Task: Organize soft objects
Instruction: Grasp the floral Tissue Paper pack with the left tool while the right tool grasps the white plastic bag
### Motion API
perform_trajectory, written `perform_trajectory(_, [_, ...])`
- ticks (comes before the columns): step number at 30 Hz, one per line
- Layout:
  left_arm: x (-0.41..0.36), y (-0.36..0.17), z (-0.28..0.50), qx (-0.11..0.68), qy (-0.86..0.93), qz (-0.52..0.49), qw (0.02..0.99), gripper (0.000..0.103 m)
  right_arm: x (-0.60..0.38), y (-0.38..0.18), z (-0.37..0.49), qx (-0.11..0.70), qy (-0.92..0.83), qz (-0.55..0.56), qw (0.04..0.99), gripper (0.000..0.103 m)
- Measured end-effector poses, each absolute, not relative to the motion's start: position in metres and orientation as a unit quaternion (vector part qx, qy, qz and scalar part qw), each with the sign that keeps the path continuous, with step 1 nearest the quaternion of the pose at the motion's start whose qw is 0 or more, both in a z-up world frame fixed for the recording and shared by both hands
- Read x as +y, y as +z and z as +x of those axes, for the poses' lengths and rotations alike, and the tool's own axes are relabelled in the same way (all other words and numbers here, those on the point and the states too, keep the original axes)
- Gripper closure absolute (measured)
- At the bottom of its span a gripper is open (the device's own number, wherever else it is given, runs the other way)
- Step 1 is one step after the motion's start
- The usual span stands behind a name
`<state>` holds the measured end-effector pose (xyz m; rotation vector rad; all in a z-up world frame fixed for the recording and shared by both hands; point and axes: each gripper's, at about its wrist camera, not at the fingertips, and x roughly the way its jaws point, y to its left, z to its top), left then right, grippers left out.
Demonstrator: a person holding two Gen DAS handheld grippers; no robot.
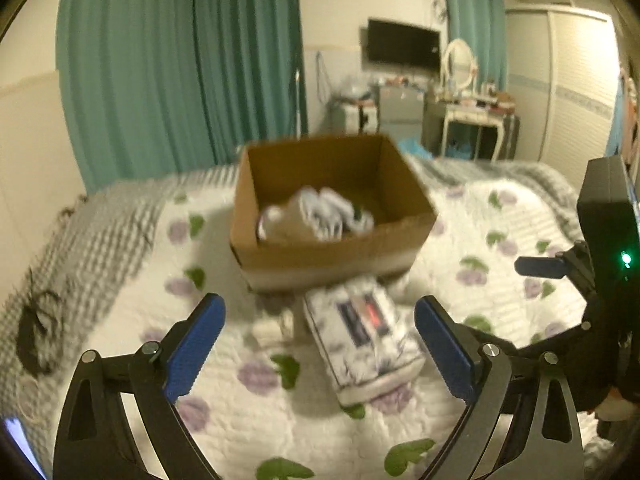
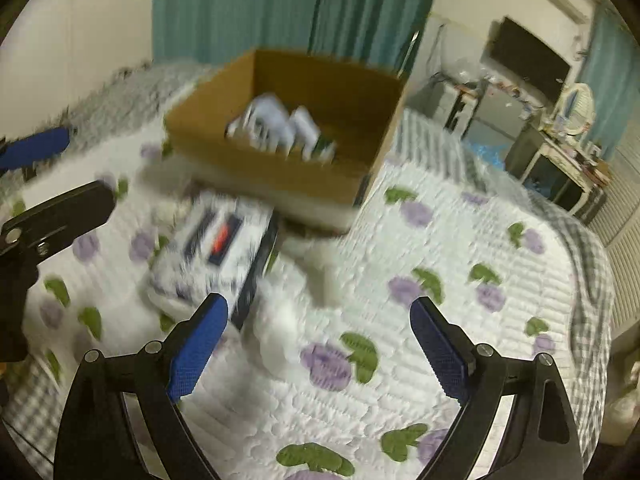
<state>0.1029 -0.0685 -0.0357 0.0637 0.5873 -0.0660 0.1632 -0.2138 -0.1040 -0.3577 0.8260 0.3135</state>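
An open cardboard box (image 1: 332, 256) stands on the bed and holds several soft white bundles (image 1: 316, 216). It also shows in the right wrist view (image 2: 280, 172), with the bundles (image 2: 280, 128) inside. A white patterned pack with a dark and red label (image 1: 364, 340) lies on the quilt just in front of the box; it shows in the right wrist view (image 2: 218, 248) too. My left gripper (image 1: 320, 344) is open and empty, above the pack. My right gripper (image 2: 318, 344) is open and empty, to the right of the pack. A small white piece (image 1: 268, 328) lies left of the pack.
The bed has a white quilt with purple flowers (image 2: 400, 360) and a grey checked blanket (image 1: 80, 240) along the far side. Teal curtains (image 1: 180, 64) hang behind. A dressing table with a mirror (image 1: 472, 112), a television (image 1: 404, 46) and a wardrobe (image 1: 568, 88) stand at the back.
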Motion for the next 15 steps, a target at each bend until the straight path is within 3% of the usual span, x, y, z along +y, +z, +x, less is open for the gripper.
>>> perform_trajectory(5, [-0.065, -0.075, 0.113, 0.333, -0.016, 0.019, 0.943, 0.006, -0.206, -0.142, 0.172, 0.426, 0.165, -0.198, 0.867, 0.011])
perform_trajectory(7, [-0.060, -0.085, 0.118, 0.347, -0.012, 0.006, 0.938, 0.006, -0.204, -0.155, 0.179, 0.435, 0.171, -0.201, 0.861, 0.016])
perform_trajectory(15, [-0.058, -0.109, 0.125, 0.377, -0.007, 0.006, 0.926, 0.006, -0.201, -0.174, 0.194, 0.460, 0.211, -0.180, 0.844, 0.073])
